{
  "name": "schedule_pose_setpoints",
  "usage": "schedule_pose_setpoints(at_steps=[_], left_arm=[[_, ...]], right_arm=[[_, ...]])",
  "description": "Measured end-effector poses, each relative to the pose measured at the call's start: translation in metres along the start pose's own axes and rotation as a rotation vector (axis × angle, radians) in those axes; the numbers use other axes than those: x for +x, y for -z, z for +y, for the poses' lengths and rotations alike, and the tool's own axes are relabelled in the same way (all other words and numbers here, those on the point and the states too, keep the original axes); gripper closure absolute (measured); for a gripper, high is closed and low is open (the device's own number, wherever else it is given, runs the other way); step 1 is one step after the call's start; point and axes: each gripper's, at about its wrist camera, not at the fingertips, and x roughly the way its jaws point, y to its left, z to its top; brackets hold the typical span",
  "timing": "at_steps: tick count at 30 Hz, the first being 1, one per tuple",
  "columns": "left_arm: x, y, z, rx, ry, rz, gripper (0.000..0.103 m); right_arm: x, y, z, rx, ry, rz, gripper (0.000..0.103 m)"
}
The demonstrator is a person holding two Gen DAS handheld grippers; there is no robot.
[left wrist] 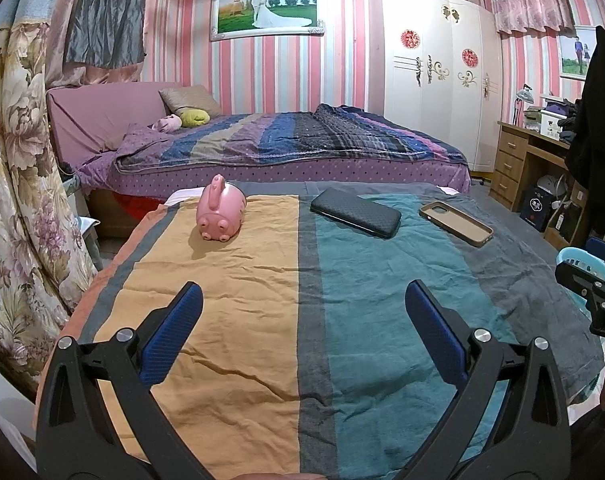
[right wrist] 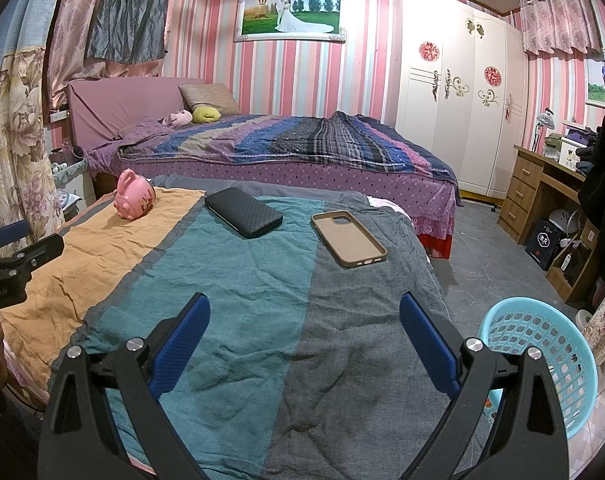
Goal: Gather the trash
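On a table covered by a striped orange, teal and grey cloth [left wrist: 238, 320] [right wrist: 262, 288] lie a pink pig-shaped toy [left wrist: 221, 215] [right wrist: 134, 197], a black phone [left wrist: 355, 212] [right wrist: 243, 213] and an empty tan phone case [left wrist: 455, 224] [right wrist: 348, 239]. A light blue plastic basket [right wrist: 542, 354] [left wrist: 578, 264] stands on the floor off the table's right side. My left gripper [left wrist: 302, 300] hovers open over the near cloth with nothing between its fingers. My right gripper [right wrist: 304, 312] is open too, over the teal and grey stripes, and empty.
A bed [right wrist: 302, 144] with a striped quilt stands behind the table. A white wardrobe [right wrist: 458, 92] fills the back right corner, with a wooden desk [right wrist: 542, 188] beside it. Flowered curtains [left wrist: 18, 184] hang at the left. Grey tiled floor [right wrist: 482, 256] lies right of the table.
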Motion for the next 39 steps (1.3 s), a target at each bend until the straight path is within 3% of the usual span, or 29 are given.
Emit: schedule_pose_setpoints(at_steps=[39], left_arm=[[0.0015,-0.0011,-0.0022,0.005,0.000,0.001,0.005]], right_arm=[[-0.0011,0.0001,0.0027,0.001,-0.001,0.000,0.009]])
